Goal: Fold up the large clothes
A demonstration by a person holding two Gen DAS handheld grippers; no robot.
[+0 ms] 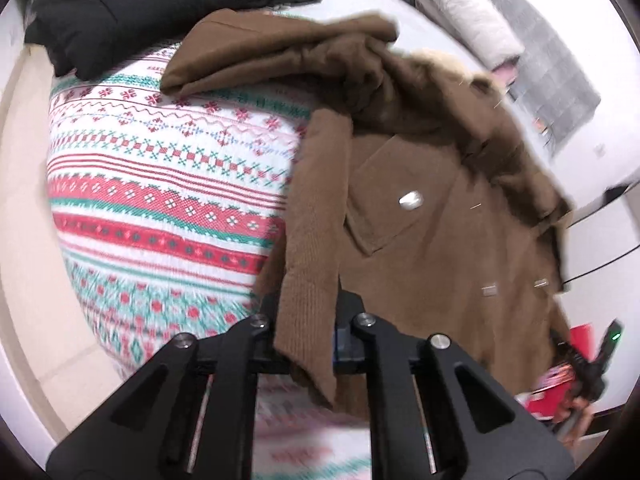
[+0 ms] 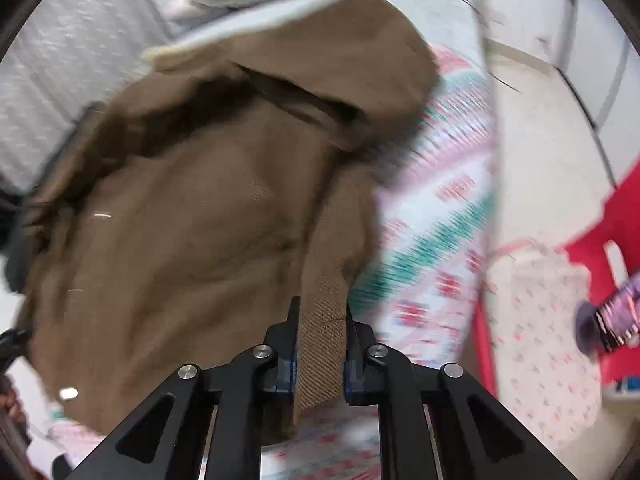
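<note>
A brown woollen coat (image 1: 432, 216) with ribbed knit cuffs, a pale fur-trimmed collar and a silver button is lying spread over a bed covered in a white quilt (image 1: 160, 184) patterned with red and green bands; it is sitting toward the right side of the bed in the left wrist view, its collar end bunched and one part folded back over itself. The left gripper (image 1: 306, 320), black with two fingers, is grasping a ribbed brown cuff (image 1: 308, 292) of the coat, the knit strip passing between its closed jaws and hanging out below them. The right gripper (image 2: 320, 332), also black, is clamping the other ribbed cuff (image 2: 322, 344) in the same manner, jaws pressing on both sides of the fabric, with the coat body stretching away ahead and left of it. A black padded garment (image 1: 160, 4) is lying at the far end of the quilt, touching the coat's folded edge. A white padded garment (image 1: 464, 12) is resting beyond the coat near a grey quilted surface. A red plastic stool (image 2: 600, 248) is standing on the pale floor to the right of the bed. Both views are motion-blurred toward the edges.
</note>
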